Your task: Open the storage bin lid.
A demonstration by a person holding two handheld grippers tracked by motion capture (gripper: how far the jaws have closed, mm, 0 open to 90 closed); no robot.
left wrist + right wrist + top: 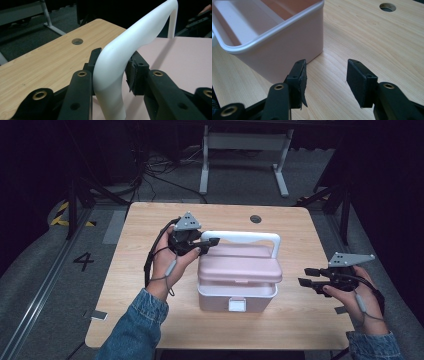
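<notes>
A pink box (237,297) with a white front latch (237,304) stands mid-table. Its lid (240,262) sits raised above the base with a gap between them. My left gripper (214,241) is shut on the left bend of the white handle (250,236). In the left gripper view both pads press the handle (140,30) above the pink lid (180,57). My right gripper (306,276) is open, held just above the table to the right of the box. Its view shows the box's corner (287,42) and white-rimmed inside, with bare wood between the jaws (327,75).
The wooden table (150,285) has a round cable hole (255,218) at the back. A small grey tag (98,315) lies near the front left edge. Beyond the table, a white desk frame (245,142) and cables sit on the floor.
</notes>
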